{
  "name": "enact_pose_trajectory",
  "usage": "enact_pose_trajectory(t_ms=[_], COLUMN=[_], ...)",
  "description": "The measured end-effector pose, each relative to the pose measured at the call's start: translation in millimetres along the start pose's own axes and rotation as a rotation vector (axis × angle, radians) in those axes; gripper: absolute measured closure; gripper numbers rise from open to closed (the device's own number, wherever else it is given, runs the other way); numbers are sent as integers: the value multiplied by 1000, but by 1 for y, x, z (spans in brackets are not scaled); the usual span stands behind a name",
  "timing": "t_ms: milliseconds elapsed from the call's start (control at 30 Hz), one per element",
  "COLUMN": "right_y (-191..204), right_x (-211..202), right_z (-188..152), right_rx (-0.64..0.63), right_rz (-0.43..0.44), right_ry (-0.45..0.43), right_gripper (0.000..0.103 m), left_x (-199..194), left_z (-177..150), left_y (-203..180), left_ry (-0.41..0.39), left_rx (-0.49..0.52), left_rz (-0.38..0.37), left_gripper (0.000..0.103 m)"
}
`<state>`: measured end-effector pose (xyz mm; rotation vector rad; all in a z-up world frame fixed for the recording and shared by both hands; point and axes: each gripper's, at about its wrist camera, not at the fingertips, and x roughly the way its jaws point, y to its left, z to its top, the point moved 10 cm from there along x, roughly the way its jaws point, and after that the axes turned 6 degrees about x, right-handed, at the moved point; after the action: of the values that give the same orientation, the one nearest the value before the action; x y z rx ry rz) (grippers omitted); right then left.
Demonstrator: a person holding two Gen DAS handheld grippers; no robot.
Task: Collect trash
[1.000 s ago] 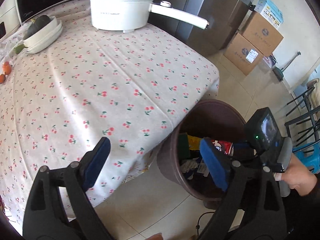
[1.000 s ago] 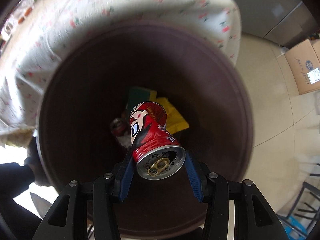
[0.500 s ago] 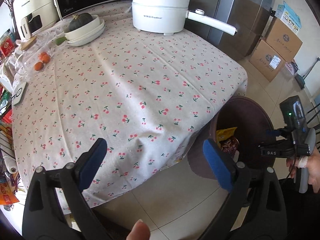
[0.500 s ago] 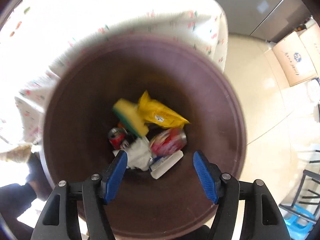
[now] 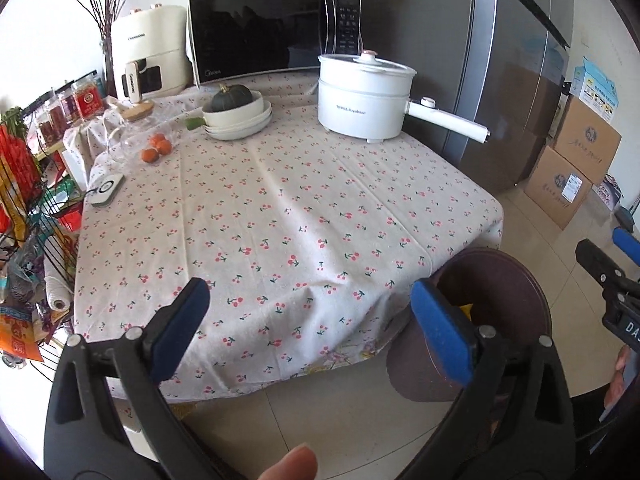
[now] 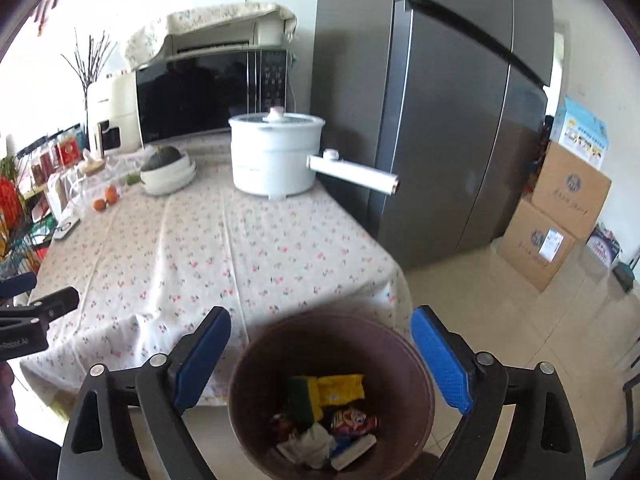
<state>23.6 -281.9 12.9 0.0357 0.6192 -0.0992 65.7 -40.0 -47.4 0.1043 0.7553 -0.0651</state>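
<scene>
A brown trash bin stands on the floor at the table's near corner. Inside it lie a red can, a yellow packet, a green and yellow sponge and crumpled white paper. My right gripper hangs above the bin, jaws opening wide, nothing between them. My left gripper is over the table's front edge, jaws also opening and empty. In the left wrist view the bin sits partly behind the right finger.
The table wears a cherry-print cloth. At its far end are a white electric pot, stacked bowls with a squash and oranges. A grey fridge and cardboard boxes stand right; a wire rack left.
My right gripper opened and let go of the red can, which now lies in the bin; the gripper rose and tipped up. My left gripper drew back and tilted up.
</scene>
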Motion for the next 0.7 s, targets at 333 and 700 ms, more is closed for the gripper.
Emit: enact_pose_trajectory(t_ms=[333, 700], right_y=[19, 24], right_x=[-4, 0], right_z=[7, 0], right_rx=[13, 22], right_rz=[9, 15], right_ry=[-39, -20], right_gripper=[0, 0], left_x=[-19, -17], left_z=[9, 7], left_y=[-7, -7], left_ry=[-99, -90], left_rx=[36, 26], left_rz=[34, 41], left_gripper=[2, 1])
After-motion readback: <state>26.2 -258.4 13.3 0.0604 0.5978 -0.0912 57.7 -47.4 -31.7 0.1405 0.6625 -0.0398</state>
